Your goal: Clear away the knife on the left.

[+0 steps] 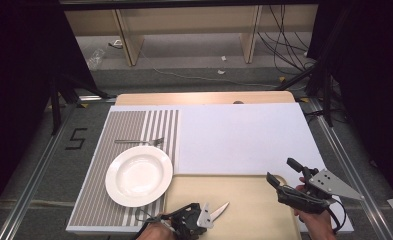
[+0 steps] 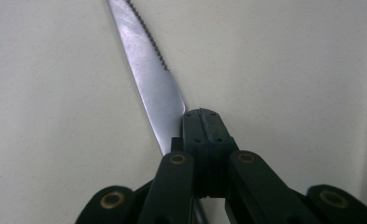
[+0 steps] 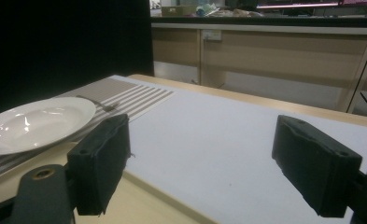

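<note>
A table knife lies on the beige tray at the table's front, its serrated blade pointing away to the right. My left gripper sits over the knife's handle end. Its jaws are shut flush together, and the blade runs out from under the left jaw rather than from between them. My right gripper hovers over the tray's far right corner. It is open wide, with nothing between its pads.
A white plate rests on a striped placemat at the left, with a fork just beyond it. A white board covers the table behind the tray. Shelving and cables stand past the far edge.
</note>
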`<state>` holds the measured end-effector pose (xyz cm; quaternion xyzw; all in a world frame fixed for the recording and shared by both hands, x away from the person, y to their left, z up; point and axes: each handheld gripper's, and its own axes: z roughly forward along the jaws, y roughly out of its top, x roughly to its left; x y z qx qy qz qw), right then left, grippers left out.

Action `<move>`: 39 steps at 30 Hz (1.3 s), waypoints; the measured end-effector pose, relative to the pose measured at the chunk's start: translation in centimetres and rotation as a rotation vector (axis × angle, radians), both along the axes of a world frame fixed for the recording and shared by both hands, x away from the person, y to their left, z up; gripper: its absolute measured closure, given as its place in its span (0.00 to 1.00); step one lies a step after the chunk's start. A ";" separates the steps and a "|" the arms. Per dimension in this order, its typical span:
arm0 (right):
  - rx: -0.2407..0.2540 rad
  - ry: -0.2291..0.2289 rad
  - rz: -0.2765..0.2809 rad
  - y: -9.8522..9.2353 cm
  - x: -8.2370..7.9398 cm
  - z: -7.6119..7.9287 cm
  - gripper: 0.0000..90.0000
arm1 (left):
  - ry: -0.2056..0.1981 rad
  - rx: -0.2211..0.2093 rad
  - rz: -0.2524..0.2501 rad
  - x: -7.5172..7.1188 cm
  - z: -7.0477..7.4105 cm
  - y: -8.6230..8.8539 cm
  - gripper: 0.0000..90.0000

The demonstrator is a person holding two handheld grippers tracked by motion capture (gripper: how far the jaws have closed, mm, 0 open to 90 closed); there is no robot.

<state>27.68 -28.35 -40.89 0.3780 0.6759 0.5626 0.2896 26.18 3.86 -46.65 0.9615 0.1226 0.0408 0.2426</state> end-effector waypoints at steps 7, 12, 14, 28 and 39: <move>-0.001 -0.002 0.002 0.0 0.0 0.0 0.23 | -0.002 0.009 0.055 0.7 0.0 0.6 0.99; -0.003 -0.002 0.001 0.0 0.0 0.0 0.23 | 0.003 0.013 0.080 1.0 0.1 1.0 0.99; -0.002 -0.004 0.001 0.0 0.0 0.0 0.23 | 0.002 0.012 0.092 1.2 0.1 1.2 0.99; -0.002 0.001 0.002 0.0 0.0 0.0 0.23 | -0.010 0.030 0.166 2.0 0.1 3.1 0.99; -0.001 0.001 0.002 0.0 0.0 0.0 0.23 | 0.001 0.056 0.217 2.6 0.2 4.9 0.99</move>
